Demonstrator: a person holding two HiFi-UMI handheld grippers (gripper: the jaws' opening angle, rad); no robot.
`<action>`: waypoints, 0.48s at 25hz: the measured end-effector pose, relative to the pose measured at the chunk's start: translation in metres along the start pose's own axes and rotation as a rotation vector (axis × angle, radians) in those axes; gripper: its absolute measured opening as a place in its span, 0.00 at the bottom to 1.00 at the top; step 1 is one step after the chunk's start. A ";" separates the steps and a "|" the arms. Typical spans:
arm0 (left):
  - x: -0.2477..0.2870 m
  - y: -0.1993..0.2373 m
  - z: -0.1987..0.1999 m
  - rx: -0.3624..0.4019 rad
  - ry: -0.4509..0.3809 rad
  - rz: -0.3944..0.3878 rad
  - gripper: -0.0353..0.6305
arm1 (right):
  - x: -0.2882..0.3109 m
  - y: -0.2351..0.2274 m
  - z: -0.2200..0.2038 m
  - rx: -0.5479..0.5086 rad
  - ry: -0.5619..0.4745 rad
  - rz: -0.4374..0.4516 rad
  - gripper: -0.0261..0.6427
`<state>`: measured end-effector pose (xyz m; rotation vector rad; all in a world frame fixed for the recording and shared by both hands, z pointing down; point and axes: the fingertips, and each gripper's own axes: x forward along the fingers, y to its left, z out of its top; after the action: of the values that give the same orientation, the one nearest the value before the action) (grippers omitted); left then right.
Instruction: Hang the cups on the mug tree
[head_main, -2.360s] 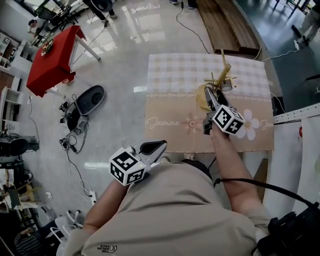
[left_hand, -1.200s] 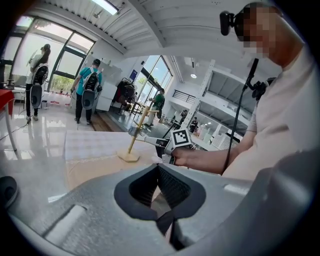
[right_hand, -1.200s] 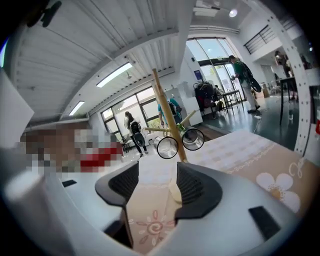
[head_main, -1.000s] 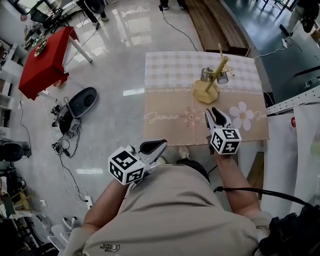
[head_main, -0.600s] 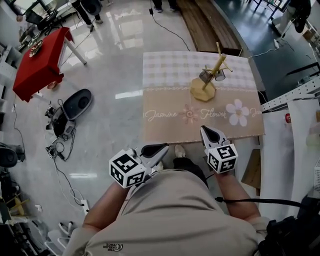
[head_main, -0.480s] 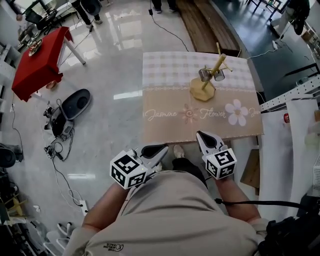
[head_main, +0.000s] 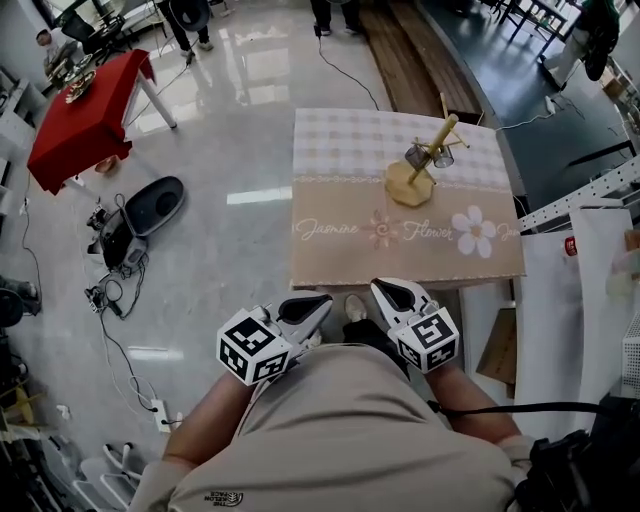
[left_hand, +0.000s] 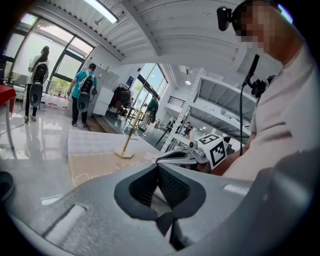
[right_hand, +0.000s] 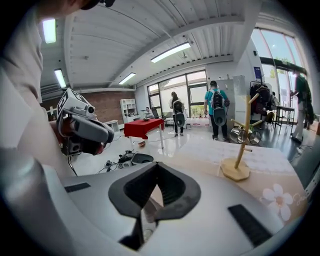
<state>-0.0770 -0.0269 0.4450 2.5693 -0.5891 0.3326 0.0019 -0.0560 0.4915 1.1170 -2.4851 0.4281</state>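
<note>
**Head view.** We look steeply down past our own chest at a shiny pale floor (head_main: 220, 150). Ahead is a surface (head_main: 330, 260) under a beige cloth, checked on its far half and printed with flowers and script on its near half. The mug tree (head_main: 432, 150), a wooden post on a flat base, stands on the far right part of the surface. Two metal cups (head_main: 418, 156) hang side by side from its pegs, partway up the post. The left hand-held gripper (head_main: 324, 298) is near us, just off the near edge of the surface. The right hand-held gripper (head_main: 379, 285) reaches that edge. Both are well apart from the mug tree, and neither carries anything. A red table (head_main: 85, 115) stands on the floor at the far left.

**Left gripper view.** The jaws of the left hand-held gripper (left_hand: 157, 167) are closed, tips meeting, with nothing between them. Beyond them lies the cloth-covered surface, with the mug tree (left_hand: 129, 142) far off near the middle. The right hand-held gripper shows just to the right, with its marker cube behind it. People (left_hand: 82, 92) stand far off to the left.

**Right gripper view.** The jaws of the right hand-held gripper (right_hand: 156, 166) are closed and empty, tips together. The mug tree (right_hand: 243, 125) stands far to the right on the surface, with both cups (right_hand: 237, 134) hanging from its pegs. The left hand-held gripper shows at the left. The red table is far off in the middle, with people standing beyond it.
</note>
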 end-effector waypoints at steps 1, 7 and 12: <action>-0.003 0.001 -0.002 -0.001 -0.001 0.008 0.06 | 0.002 0.004 0.002 0.004 -0.005 0.014 0.06; -0.016 -0.001 -0.008 -0.004 -0.007 0.038 0.06 | 0.007 0.021 0.019 -0.026 -0.026 0.069 0.06; -0.019 -0.005 -0.007 0.000 -0.012 0.045 0.06 | 0.005 0.029 0.023 -0.057 -0.024 0.084 0.06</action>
<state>-0.0926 -0.0126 0.4430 2.5625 -0.6514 0.3325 -0.0276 -0.0505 0.4703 1.0045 -2.5551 0.3667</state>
